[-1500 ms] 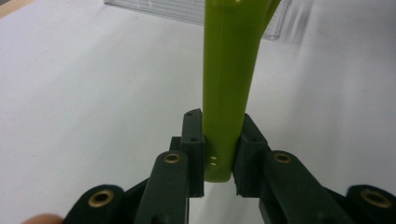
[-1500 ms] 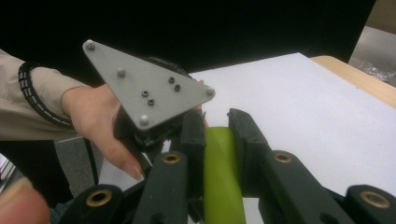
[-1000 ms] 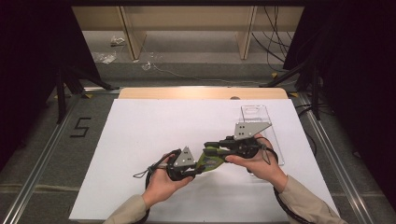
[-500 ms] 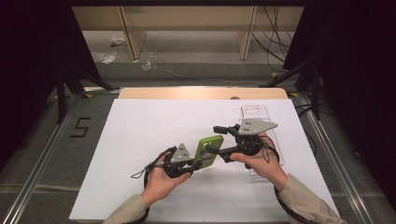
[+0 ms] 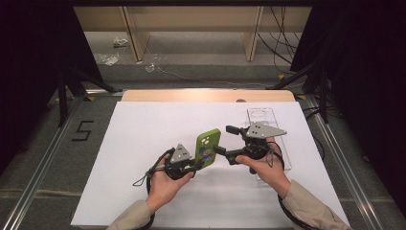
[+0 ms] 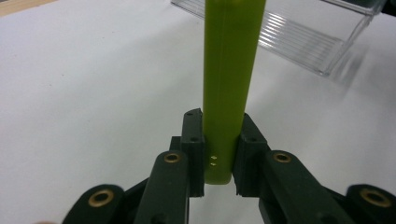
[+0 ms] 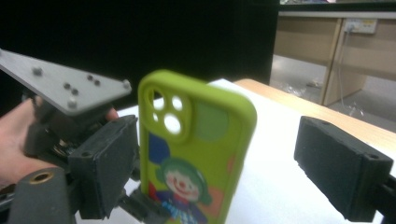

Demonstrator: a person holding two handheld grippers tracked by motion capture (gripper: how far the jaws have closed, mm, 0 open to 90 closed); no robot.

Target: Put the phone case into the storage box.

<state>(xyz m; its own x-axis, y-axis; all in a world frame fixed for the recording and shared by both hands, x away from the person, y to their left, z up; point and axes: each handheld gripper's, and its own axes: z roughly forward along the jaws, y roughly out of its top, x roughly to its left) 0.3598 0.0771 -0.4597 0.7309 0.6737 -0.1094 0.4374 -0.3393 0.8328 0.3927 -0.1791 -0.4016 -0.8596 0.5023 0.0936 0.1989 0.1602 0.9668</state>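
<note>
One lime-green phone case with a clown picture on its back (image 5: pixel 208 147) is standing upright above the middle of the white worktop (image 5: pixel 143 129), a little toward the near edge, held up in the air between two hand-held tools. The left gripper (image 5: pixel 195 165), carried in the person's left hand (image 5: pixel 165 184), is pinching the bottom end of the case: in the left gripper view its two black jaws are pressing against both flat faces of the case (image 6: pixel 229 88), which is rising straight up between them. The right gripper (image 5: pixel 225 141), carried in the right hand (image 5: pixel 265 167), is sitting just to the right of the case; its jaws have just been opening and are now standing spread wide, one on each side of the case (image 7: pixel 196 149) with a clear gap on the far side, so the pads are not squeezing it, though the case is lying between them. In the right gripper view, three round camera holes are showing at the top corner of the case. One clear plastic tray with a ribbed floor (image 5: pixel 261 117) is resting on the worktop at the far right, behind the right gripper. One black numeral five (image 5: pixel 82 130) is marked on the floor to the left of the worktop.
</note>
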